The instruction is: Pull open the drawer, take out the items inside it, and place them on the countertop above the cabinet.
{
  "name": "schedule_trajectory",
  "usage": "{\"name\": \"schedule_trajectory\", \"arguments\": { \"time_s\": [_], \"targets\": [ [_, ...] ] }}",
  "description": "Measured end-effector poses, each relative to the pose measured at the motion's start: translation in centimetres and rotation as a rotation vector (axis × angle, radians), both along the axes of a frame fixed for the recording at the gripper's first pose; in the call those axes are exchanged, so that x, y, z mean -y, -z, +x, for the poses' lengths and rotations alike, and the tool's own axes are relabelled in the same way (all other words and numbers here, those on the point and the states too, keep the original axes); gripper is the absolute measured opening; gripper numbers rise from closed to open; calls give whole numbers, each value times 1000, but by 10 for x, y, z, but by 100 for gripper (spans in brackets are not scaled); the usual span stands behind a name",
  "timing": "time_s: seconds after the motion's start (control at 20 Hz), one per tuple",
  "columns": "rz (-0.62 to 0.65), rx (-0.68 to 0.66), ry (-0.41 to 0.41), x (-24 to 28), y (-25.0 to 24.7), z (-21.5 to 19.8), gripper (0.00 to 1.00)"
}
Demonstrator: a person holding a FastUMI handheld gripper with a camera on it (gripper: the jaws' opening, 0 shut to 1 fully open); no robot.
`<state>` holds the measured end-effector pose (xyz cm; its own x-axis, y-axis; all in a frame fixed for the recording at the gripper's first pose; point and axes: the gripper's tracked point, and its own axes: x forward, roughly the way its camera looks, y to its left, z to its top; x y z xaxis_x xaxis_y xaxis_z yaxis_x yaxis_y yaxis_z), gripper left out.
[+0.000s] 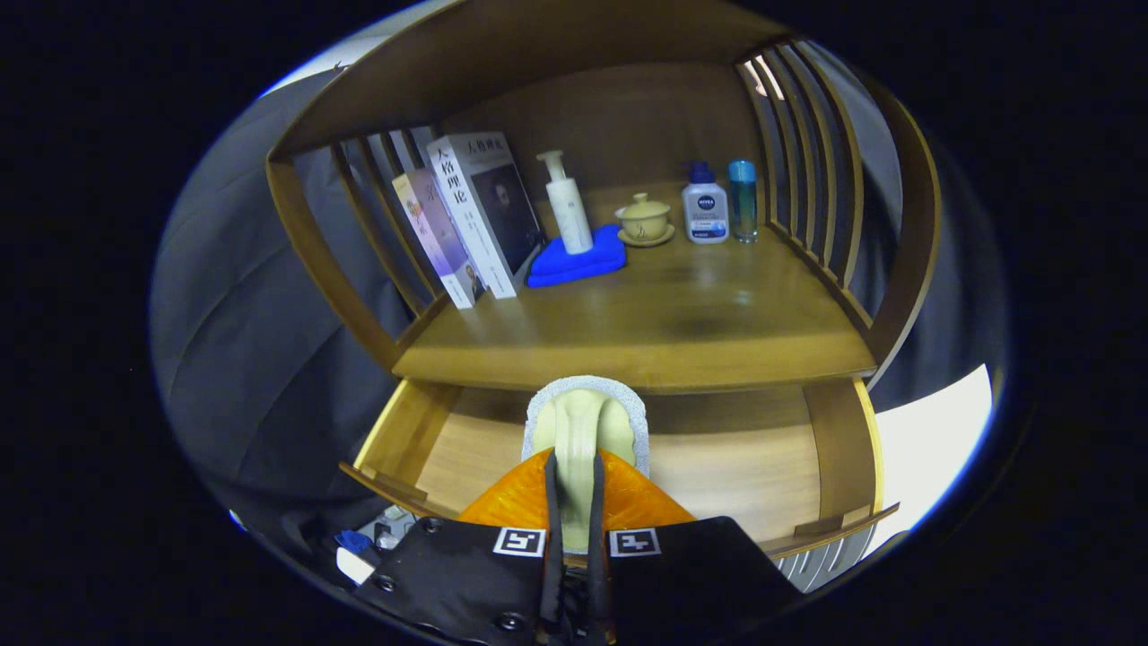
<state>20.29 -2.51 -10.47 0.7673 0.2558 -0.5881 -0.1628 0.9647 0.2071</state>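
Gripper view. Claw (574, 502) closed on a pale-handled scrubbing brush (585, 429): both fingers pressed against the handle, grey bristle pad facing forward, just beyond the fingertips. Brush raised above the open drawer (843, 467), level with the front edge of the desk (682, 323). Drawer pulled fully out below that edge; visible drawer floor bare, area directly under the claw hidden.

Along the back edge of the desk, from the left corner: two books (471, 220) leaning against the slatted side, a white pump bottle (567, 205) standing on a blue cloth (578, 260), a lidded tea bowl on a saucer (644, 220), a white lotion bottle (705, 208), and a blue-capped clear bottle (743, 199) next to the right-hand slats. Front half of the desk bare.

Step in hand, as judged: transfer of the brush from drawer to desk.

Procedure for a clean placement:
- Lift clear of the front lip before moving forward; avoid catching the bristle pad on the edge.
- Aim for the bare middle front, well apart from the cloth and the bottles.
- Lower until the brush rests flat, then release; no drop from height.
- Withdraw straight back, keeping away from the slats.

Risk: brush slipping or twisting in the grip if tilted.
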Motion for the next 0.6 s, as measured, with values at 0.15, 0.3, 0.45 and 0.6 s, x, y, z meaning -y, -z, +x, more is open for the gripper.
{"name": "schedule_trajectory", "arguments": {
  "time_s": [0.15,0.3,0.45,0.6],
  "targets": [
    [-21,26,9,4,-12,14,12],
    [-15,37,1,-2,-21,32,12],
    [-36,47,5,-3,-26,59,12],
    [-64,60,8,-7,-30,89,12]
  ]
}}
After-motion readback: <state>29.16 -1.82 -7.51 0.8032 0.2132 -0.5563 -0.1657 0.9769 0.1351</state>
